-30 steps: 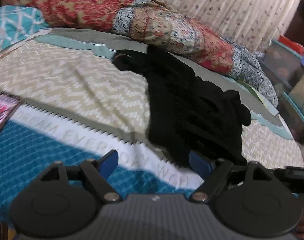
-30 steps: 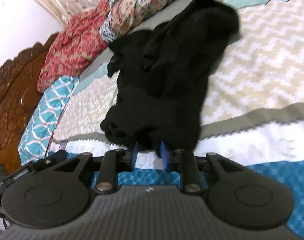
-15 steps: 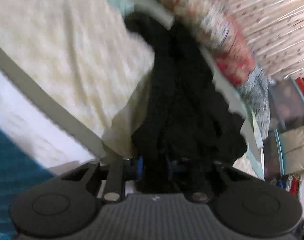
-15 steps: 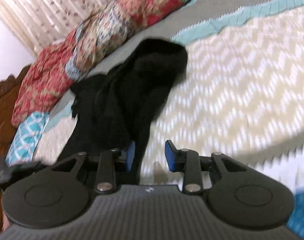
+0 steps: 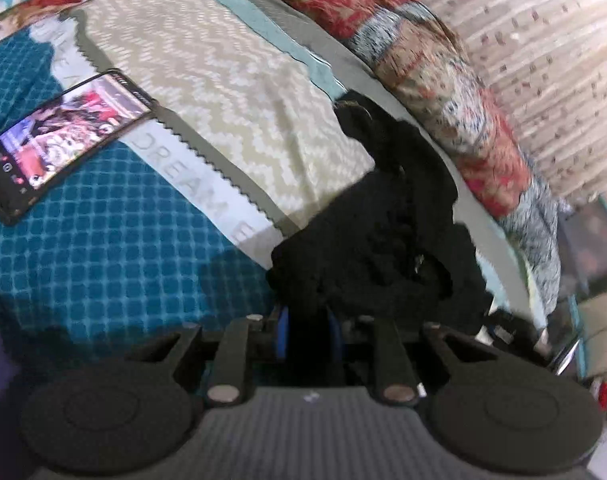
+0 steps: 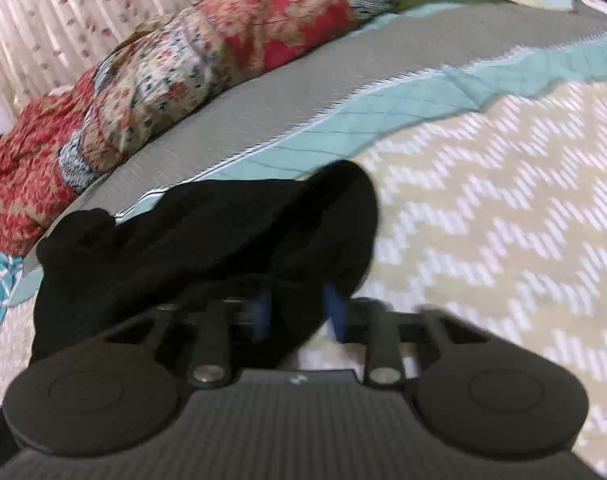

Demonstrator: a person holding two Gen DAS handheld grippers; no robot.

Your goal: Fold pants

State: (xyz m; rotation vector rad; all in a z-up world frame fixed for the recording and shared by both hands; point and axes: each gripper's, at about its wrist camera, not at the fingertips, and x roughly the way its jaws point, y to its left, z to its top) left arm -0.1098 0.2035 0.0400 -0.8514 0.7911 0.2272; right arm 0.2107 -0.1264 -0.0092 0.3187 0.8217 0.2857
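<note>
A: Both grippers have travelled across the bed (image 5: 231, 92) since a second ago. Your left gripper (image 5: 306, 336), wide open and short of the pants (image 5: 383, 232) then, is now clamped on the near black edge, blue pads pinching cloth.

B: And the right?

A: Your right gripper (image 6: 297, 314) has just been closing. Black fabric fills the gap between its blue pads (image 6: 334, 309), so you have a hold on the pants (image 6: 223, 240) there too, at the rounded end by the zigzag print. Blur stops me saying how firm.

B: Where do the pants lie?

A: Bunched on the bed, between the zigzag panel and the grey strip below the quilt (image 5: 443, 80). From the left camera they run away from your jaws, up toward the quilt. From the right camera the heap stretches leftward from your jaws. So I judge you hold two separate ends of one crumpled length.

B: So what does the next move turn on?

A: That long axis. Each hand already sits at its own end, so neither is nearer. Probably you draw them apart to straighten the cloth. Mind the phone (image 5: 59, 140) well off to your left.
</note>
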